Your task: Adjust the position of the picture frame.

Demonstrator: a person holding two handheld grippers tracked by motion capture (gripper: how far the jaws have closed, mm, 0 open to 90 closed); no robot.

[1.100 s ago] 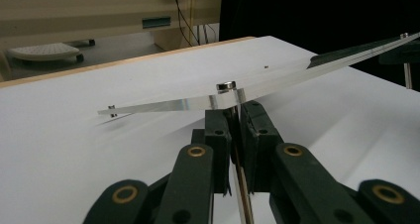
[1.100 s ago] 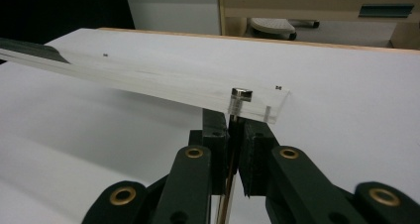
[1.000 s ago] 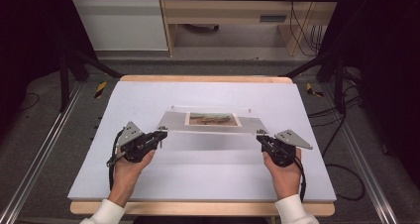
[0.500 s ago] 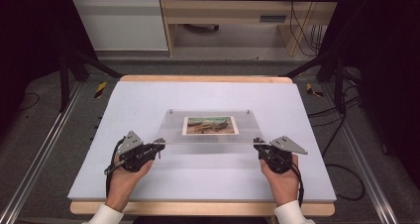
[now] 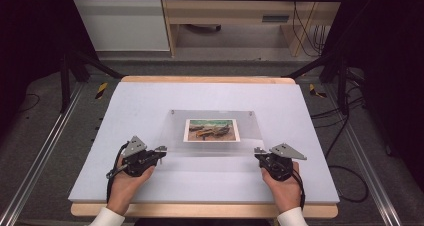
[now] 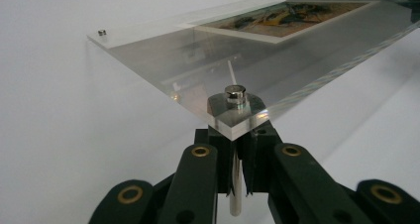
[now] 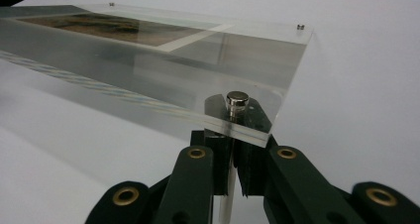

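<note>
1. From the high view, my left gripper [image 5: 159, 149] and right gripper [image 5: 259, 151] sit at the two near corners of a clear frame [image 5: 210, 146] that lies over the middle of the white counter [image 5: 310, 136], a picture [image 5: 211, 130] sandwiched at its centre.
2. The left gripper view shows what the high view cannot: my fingers [image 6: 203, 184] are clamped on a metal post [image 6: 235, 184] that hangs under the frame's corner, its cap [image 6: 235, 93] sitting on top of the clear sheet.
3. The right gripper view shows the same at the other corner: my fingers [image 7: 195, 184] are closed on the post [image 7: 226, 194] below a round cap [image 7: 237, 102].
4. Both gripper views show the near edge lifted off the counter, with small studs [image 7: 299, 27] at the far corners.
5. The high view shows my hands [image 5: 126, 183] coming in from the near edge.
</note>
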